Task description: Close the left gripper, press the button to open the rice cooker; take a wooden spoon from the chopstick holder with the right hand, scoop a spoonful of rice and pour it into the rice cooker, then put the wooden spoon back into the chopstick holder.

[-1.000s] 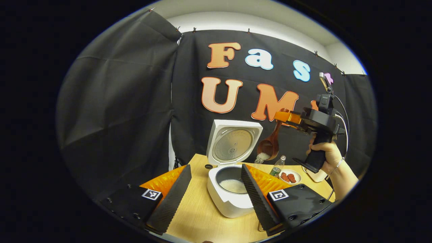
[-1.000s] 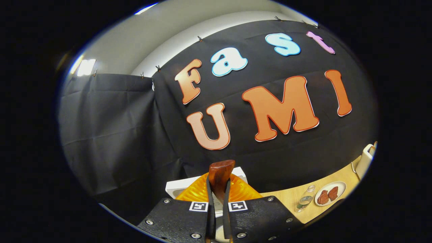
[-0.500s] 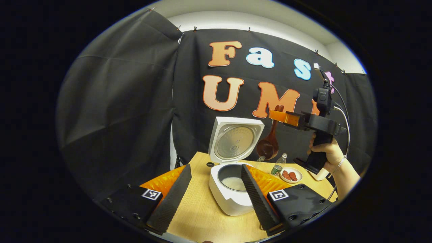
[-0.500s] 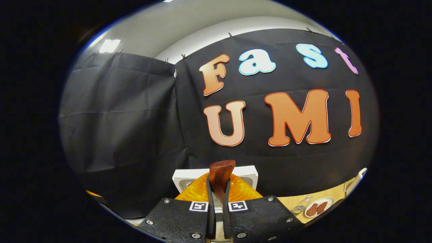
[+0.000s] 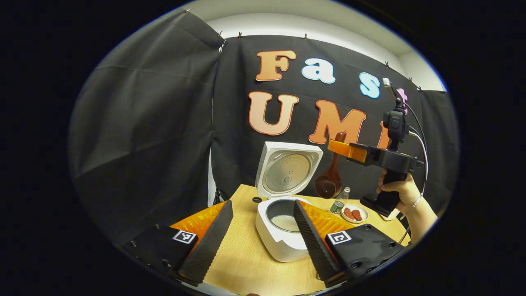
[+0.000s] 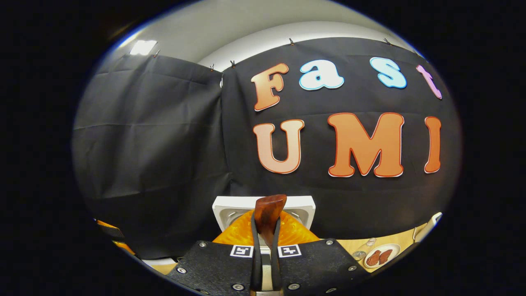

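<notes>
The white rice cooker [image 5: 283, 246] stands on the table with its lid [image 5: 287, 172] raised, and white rice [image 5: 284, 223] lies in the pot. My left gripper [image 5: 263, 205] is open, its fingers spread either side of the cooker and nearer than it. Up to the right, a hand [image 5: 396, 191] holds my right gripper [image 5: 341, 147], which is shut on the wooden spoon [image 5: 328, 185]. The spoon's bowl hangs down beside the lid. In the right gripper view the spoon handle [image 6: 269, 209] is pinched in my right gripper [image 6: 266, 238], with the cooker lid [image 6: 304, 203] behind it.
On the wooden table [image 5: 246, 267], right of the cooker, stand a small bottle [image 5: 339, 201] and a white plate [image 5: 361, 216] of red food. A white container [image 5: 392, 214] sits partly behind the hand. A small dark disc [image 5: 255, 200] lies left of the lid.
The spoon has swung from tipping rice over the cooker to hanging straight down, and the falling rice has stopped. The right gripper has levelled out and drifted slightly right.
</notes>
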Action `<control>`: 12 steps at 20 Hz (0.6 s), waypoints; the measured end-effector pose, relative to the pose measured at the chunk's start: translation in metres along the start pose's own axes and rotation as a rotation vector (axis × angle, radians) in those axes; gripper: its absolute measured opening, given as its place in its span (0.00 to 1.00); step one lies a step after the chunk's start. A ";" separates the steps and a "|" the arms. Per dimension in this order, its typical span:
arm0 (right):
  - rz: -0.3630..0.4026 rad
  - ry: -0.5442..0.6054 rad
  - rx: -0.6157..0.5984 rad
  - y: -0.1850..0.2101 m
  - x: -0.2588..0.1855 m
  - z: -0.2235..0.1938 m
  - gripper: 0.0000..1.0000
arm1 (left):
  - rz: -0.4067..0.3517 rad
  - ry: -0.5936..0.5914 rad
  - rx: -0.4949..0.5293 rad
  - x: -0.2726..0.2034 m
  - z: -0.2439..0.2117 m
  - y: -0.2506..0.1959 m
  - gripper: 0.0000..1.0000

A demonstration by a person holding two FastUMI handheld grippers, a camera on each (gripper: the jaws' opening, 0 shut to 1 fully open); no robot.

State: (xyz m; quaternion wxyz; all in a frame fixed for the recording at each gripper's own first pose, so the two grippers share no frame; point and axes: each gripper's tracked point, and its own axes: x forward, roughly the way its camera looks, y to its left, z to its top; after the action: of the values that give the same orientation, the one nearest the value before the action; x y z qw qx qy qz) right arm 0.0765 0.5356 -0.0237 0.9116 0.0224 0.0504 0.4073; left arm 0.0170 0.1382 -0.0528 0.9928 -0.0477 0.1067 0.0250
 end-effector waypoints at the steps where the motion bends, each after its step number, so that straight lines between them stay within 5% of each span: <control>1: -0.007 -0.002 0.011 -0.007 -0.007 0.002 0.07 | 0.001 -0.002 -0.001 -0.001 0.001 -0.001 1.00; 12: -0.170 -0.016 0.082 -0.112 -0.117 0.001 0.08 | -0.066 -0.021 0.022 -0.009 0.004 -0.046 1.00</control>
State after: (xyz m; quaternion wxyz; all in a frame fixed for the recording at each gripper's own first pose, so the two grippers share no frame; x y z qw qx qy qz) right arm 0.0818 0.3739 -0.0234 0.9416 0.0589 0.0613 0.3260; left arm 0.0117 0.0927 -0.0427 0.9947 -0.0399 0.0947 -0.0084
